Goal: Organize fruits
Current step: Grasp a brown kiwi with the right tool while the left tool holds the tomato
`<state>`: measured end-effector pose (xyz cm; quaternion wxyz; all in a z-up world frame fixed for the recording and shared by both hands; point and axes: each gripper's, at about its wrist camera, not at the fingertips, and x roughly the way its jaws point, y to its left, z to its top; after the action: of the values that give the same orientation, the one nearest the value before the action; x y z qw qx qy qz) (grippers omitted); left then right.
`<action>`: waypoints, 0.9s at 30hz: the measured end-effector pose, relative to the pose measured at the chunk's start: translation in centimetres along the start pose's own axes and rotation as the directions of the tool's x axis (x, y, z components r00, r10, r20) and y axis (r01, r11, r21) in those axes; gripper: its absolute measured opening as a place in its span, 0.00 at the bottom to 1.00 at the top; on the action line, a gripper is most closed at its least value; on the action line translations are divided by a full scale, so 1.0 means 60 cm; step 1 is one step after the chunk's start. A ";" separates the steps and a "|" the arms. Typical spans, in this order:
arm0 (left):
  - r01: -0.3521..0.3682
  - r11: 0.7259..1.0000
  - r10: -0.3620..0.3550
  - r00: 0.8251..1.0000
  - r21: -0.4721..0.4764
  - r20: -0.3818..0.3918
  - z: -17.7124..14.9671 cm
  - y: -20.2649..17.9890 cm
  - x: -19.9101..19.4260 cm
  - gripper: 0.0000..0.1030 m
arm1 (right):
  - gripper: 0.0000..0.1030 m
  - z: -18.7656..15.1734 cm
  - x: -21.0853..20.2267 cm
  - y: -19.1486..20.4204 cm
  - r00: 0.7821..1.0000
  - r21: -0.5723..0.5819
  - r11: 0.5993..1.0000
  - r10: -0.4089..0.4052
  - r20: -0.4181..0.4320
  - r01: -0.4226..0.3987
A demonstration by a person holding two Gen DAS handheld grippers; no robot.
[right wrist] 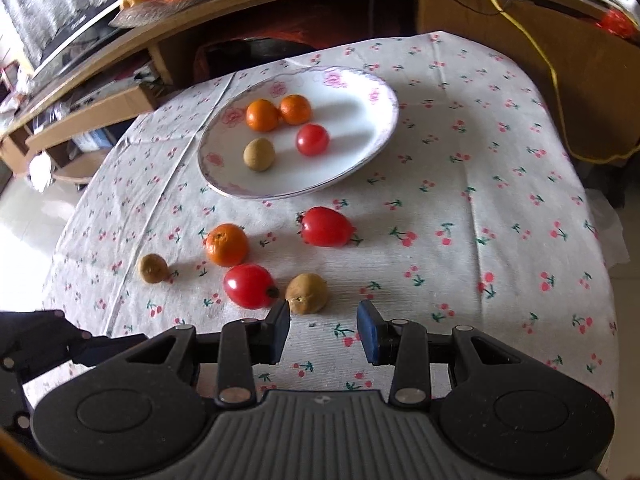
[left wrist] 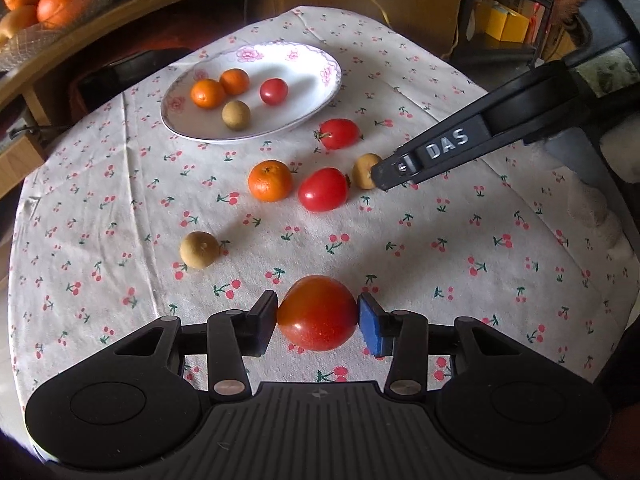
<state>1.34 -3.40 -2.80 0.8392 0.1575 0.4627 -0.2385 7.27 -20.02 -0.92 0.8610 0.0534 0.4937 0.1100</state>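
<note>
1. One big tomato (left wrist: 318, 312) is sitting between the pads of our left gripper (left wrist: 318, 318). Both pads are touching its sides, so we are holding it near the front edge of the table.
2. We are thinking it could slip or get squashed. It is round and smooth, so a loose grip could let it roll out, and a hard squeeze could burst it.
3. Our right gripper (right wrist: 323, 330) is holding nothing. Its jaws are standing wide, just in front of a small brown fruit (right wrist: 307, 293), which is sitting a little left of the gap.
4. We are guessing the left pad could bump that brown fruit or the red tomato (right wrist: 250, 285) beside it and send them rolling.
5. Four fruits are already lying on the plate (left wrist: 320, 56). Five more are waiting on the cherry cloth (left wrist: 440, 260).
</note>
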 end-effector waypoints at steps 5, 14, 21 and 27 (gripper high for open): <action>0.006 1.000 -0.006 1.000 0.021 -0.028 -0.008 -0.002 0.014 0.52 | 0.36 0.001 0.017 0.011 1.000 -0.045 0.999 -0.003 -0.001 0.003; 0.016 0.999 -0.016 1.000 0.035 -0.019 -0.012 0.002 0.010 0.57 | 0.36 0.003 0.028 0.031 0.999 -0.131 0.991 -0.028 0.015 0.030; 0.013 1.000 -0.012 1.000 0.028 -0.026 -0.020 0.004 0.002 0.55 | 0.26 -0.004 0.026 0.047 0.998 -0.202 0.978 -0.057 0.019 0.059; 0.003 1.000 -0.003 1.000 0.017 -0.031 -0.023 0.002 -0.005 0.56 | 0.26 -0.009 0.019 0.048 0.999 -0.206 0.977 -0.047 0.015 0.049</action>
<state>0.28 -2.56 -3.29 0.8302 0.1675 0.4739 -0.2411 6.96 -16.97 -1.60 0.8667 -0.0477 0.4766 0.1394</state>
